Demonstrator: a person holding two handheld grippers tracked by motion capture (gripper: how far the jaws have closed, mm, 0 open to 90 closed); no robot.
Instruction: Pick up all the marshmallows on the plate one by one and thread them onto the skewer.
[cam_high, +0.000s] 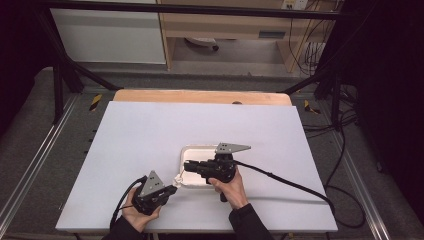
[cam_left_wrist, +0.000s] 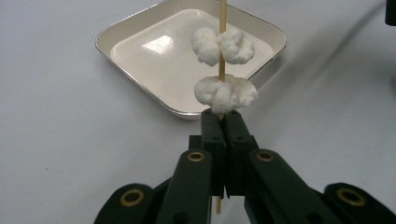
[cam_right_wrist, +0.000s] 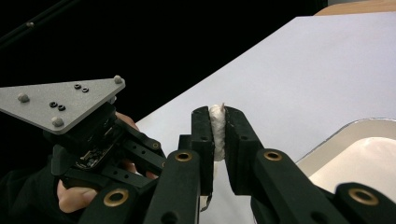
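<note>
My left gripper (cam_left_wrist: 223, 116) is shut on a thin wooden skewer (cam_left_wrist: 222, 70) that stands up from its jaws. Two white fluffy pieces are threaded on it, one (cam_left_wrist: 224, 93) just above the jaws and one (cam_left_wrist: 236, 44) higher. Behind them lies a square white tray (cam_left_wrist: 154, 60). My right gripper (cam_right_wrist: 217, 109) is shut on a third white fluffy piece (cam_right_wrist: 218, 135), squeezed flat, with a thin tip showing at its top. In the high view the left gripper (cam_high: 174, 187) is at the tray's near left corner and the right gripper (cam_high: 186, 165) points left over the tray (cam_high: 197, 149).
A white sheet (cam_high: 150, 135) covers the table, with a wooden strip (cam_high: 200, 96) along its far edge. The right gripper's cable (cam_high: 290, 182) trails right across the sheet. The left gripper's grey plate (cam_right_wrist: 65, 105) and a hand (cam_right_wrist: 74, 196) are close to the right jaws.
</note>
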